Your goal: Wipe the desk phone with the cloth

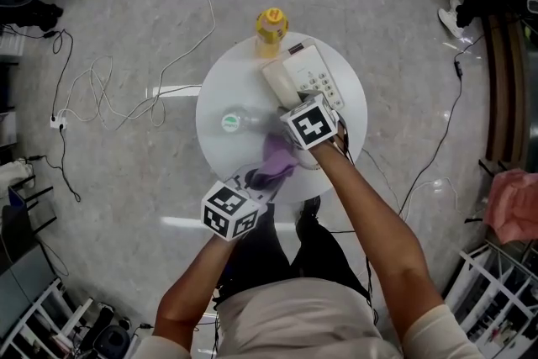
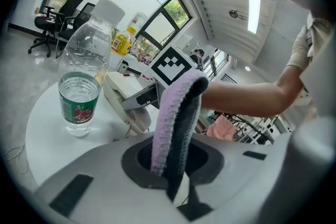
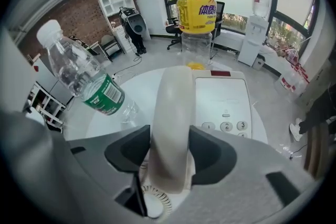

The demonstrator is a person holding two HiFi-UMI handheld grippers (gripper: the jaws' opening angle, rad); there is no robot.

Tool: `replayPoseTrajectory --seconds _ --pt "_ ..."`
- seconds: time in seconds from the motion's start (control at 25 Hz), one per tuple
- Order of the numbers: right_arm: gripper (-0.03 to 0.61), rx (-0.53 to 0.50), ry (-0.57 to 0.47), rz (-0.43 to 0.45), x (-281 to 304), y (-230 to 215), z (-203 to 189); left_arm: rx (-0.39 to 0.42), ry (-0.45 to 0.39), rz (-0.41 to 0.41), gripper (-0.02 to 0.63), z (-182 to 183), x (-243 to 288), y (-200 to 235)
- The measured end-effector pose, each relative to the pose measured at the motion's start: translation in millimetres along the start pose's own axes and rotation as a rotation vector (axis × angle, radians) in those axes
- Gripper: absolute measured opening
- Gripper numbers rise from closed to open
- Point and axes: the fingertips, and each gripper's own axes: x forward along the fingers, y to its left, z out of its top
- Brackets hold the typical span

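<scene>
A white desk phone (image 1: 318, 73) sits at the back right of a round white table (image 1: 217, 149). Its handset (image 3: 170, 128) lies along the left of the keypad (image 3: 223, 99), and my right gripper (image 3: 170, 157) is shut on it near the lower end, above the coiled cord. From the head view, the right gripper (image 1: 296, 103) points steeply down over the phone. My left gripper (image 2: 170, 160) is shut on a purple and grey cloth (image 2: 176, 123), which stands up between the jaws. The cloth (image 1: 276, 160) hangs at the table's near edge, a little short of the phone (image 2: 123, 94).
A clear water bottle with a green label (image 1: 231, 122) (image 2: 81, 81) (image 3: 84, 78) stands mid-table, left of the phone. Behind the phone is a yellow drink bottle (image 1: 271, 29) (image 3: 197, 8). Cables trail over the floor to the left (image 1: 101, 97).
</scene>
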Motion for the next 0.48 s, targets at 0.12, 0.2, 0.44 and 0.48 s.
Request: replayPoseTrajectory --seconds 0.12,0.2,0.44,0.48 --pt "0.247 -0.017 -0.004 -0.003 -3.2 3.8 -0.1 0.001 0.010 0.013 0.035 -5.3 -1.5 3.8" --pt "0.264 -0.024 0.002 -0.007 -9.0 5.8 -3.4 0.000 0.015 0.020 0.037 -8.4 -3.4 5.2" --pt "0.279 -0.006 -0.035 -0.020 -31.9 6.6 -14.7 -0.013 0.054 0.061 0.037 -28.7 -5.3 13.5" --pt "0.279 -0.005 -0.038 -0.024 -35.9 5.7 -18.7 -0.023 0.064 0.074 0.037 -34.3 -5.1 17.0"
